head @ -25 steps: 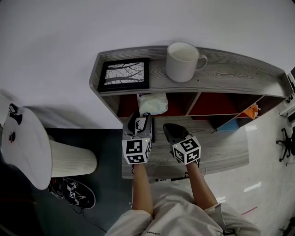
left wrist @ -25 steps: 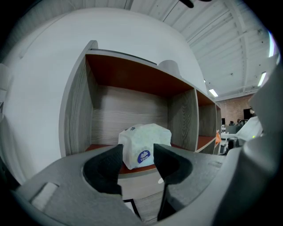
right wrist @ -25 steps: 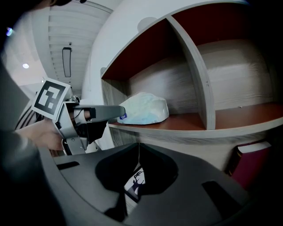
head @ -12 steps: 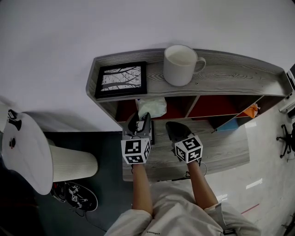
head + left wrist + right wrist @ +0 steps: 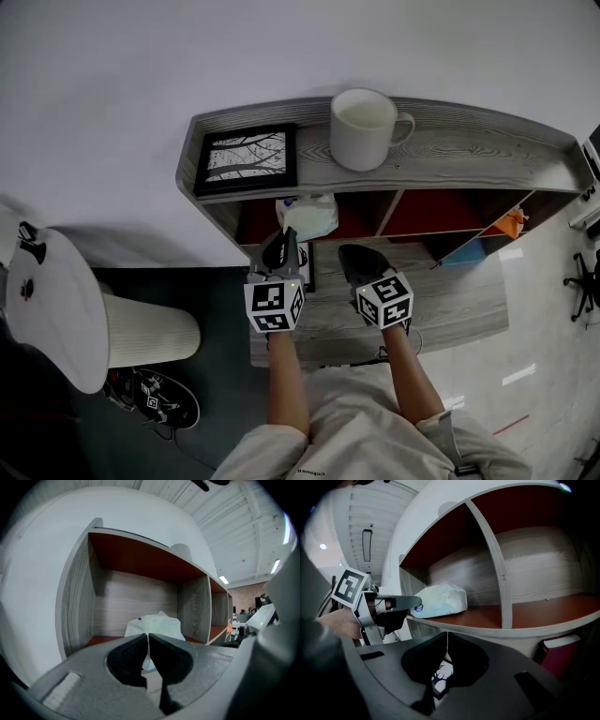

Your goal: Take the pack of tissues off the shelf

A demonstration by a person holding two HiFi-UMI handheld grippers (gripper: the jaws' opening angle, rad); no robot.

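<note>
The pale plastic pack of tissues [image 5: 161, 623], not yet taken from the leftmost compartment of the grey wooden shelf [image 5: 77, 597], has just been pinched at its near edge by the left claw [image 5: 147, 633], the right claw [image 5: 447, 632] being pressed together, empty.

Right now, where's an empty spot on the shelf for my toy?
The shelf top right of the mug is bare, and so is the middle cubby. The left cubby is crowded by the pack of tissues.
</note>
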